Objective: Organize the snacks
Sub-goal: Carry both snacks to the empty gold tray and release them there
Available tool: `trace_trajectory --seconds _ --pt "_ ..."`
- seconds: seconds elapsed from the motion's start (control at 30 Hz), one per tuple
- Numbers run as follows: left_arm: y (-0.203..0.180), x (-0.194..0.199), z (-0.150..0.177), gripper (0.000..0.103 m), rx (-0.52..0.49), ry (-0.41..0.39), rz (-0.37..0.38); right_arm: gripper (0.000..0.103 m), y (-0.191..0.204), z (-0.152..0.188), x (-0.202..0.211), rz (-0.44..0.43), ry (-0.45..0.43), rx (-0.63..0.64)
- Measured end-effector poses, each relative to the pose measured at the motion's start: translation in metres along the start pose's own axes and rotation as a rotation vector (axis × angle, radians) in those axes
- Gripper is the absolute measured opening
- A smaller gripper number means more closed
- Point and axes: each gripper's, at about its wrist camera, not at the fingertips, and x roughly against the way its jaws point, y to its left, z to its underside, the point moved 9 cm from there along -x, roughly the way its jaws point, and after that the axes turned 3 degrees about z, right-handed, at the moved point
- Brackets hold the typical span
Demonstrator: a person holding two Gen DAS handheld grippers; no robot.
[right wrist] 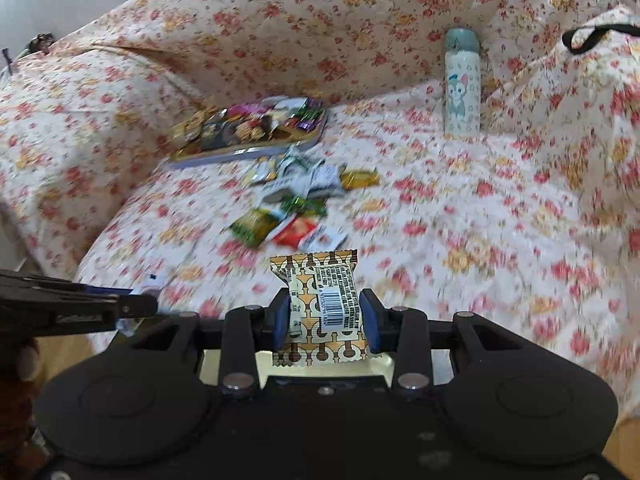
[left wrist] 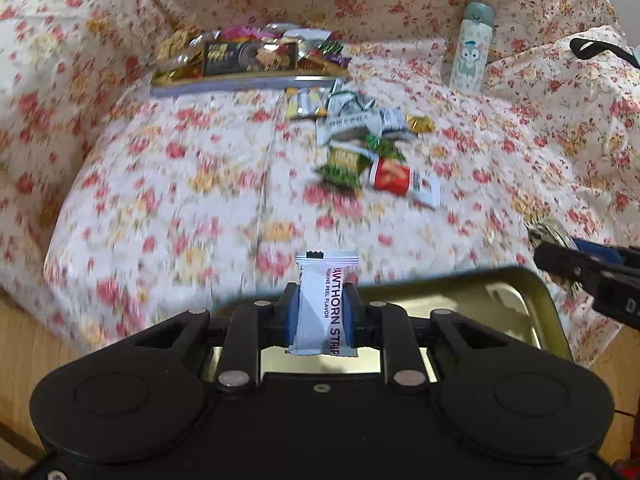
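Above the floral bedspread [left wrist: 200,184], left hand-held gripper [left wrist: 322,308] clamping hawthorn strip [left wrist: 324,304], right hand-held gripper [right wrist: 325,320] clamping patterned snack packet [right wrist: 320,304]

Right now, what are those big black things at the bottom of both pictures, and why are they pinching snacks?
Those black things are hand-held grabbers. A person holds one in each hand, and each has two fingers with blue pads and a small camera looking forward along them. So one picture comes from the left gripper and the other from the right gripper.

The left one pinches a white hawthorn strip packet. The right one pinches a gold patterned snack packet. Below them is an open gold tin.

Everything lies on a flowery quilt. Farther back there is a pile of loose snack packets, a tray full of snacks, and an upright bottle with a cartoon cat.
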Motion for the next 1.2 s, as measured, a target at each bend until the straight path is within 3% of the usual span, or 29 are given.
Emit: trace_trajectory --seconds 0.53,0.9,1.2 --pt "-0.005 0.021 0.057 0.029 0.084 0.015 -0.048 0.039 0.003 0.073 0.032 -0.063 0.059 -0.046" --pt "-0.006 0.025 0.084 0.030 0.144 0.071 -0.009 0.039 0.012 0.091 0.039 -0.070 0.090 0.002" --pt "0.002 0.020 0.097 0.030 0.160 0.105 -0.042 0.039 0.016 0.107 0.029 -0.054 0.150 0.048"
